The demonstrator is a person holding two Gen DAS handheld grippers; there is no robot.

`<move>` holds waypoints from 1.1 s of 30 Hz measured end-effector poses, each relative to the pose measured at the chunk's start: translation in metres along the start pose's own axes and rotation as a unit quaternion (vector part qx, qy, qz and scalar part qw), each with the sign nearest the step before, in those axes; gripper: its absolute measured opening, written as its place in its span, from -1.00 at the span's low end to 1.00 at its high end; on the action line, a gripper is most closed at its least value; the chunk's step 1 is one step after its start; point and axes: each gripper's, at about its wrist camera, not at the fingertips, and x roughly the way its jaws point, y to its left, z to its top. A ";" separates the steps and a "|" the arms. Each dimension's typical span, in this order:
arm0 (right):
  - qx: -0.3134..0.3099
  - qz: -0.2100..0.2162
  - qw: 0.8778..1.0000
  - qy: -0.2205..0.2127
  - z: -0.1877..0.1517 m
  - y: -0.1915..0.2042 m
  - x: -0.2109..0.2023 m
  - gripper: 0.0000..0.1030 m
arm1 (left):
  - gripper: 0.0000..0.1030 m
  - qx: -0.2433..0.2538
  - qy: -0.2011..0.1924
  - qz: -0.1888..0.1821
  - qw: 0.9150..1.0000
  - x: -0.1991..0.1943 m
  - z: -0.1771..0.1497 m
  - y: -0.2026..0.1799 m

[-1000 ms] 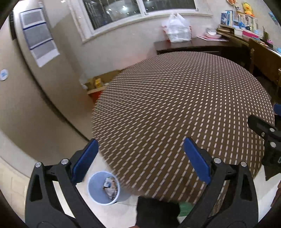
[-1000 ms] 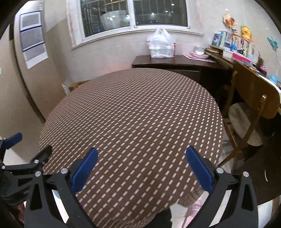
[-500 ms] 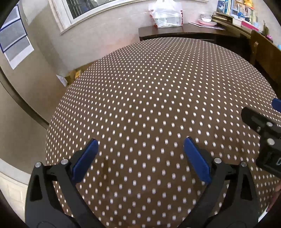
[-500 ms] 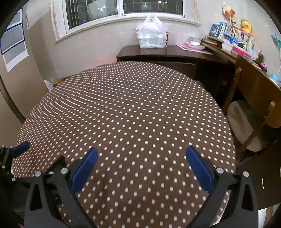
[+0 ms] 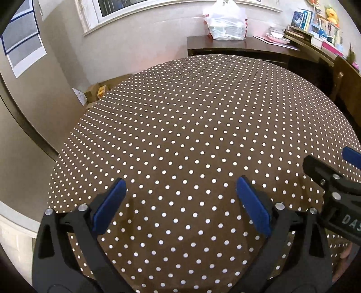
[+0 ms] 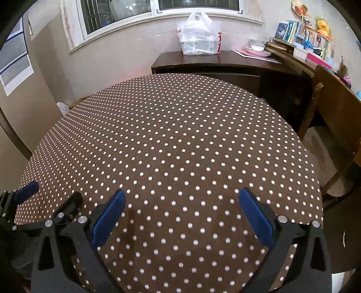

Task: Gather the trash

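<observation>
Here, left gripper (image 5: 180, 191) spread, holding nothing, over near edge of dotted table (image 5: 203, 112). Right gripper (image 6: 180, 202) likewise spread, holding nothing, beside it. No trash in view. Beyond, desk (image 6: 225, 60) with white bag (image 6: 198, 36) under window (image 6: 135, 9).

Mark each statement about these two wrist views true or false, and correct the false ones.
1. Both the left gripper and the right gripper are open and hold nothing. True.
2. The round table's brown cloth is striped. False: it has white dots.
3. A white plastic bag sits on the dark wooden sideboard. True.
4. A crumpled wrapper lies between the left gripper's fingers. False: only cloth shows there.
</observation>
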 end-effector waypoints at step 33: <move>0.015 -0.011 1.000 0.001 0.010 0.007 0.011 0.92 | 0.90 -0.046 0.020 -0.050 0.997 0.015 -0.005 0.025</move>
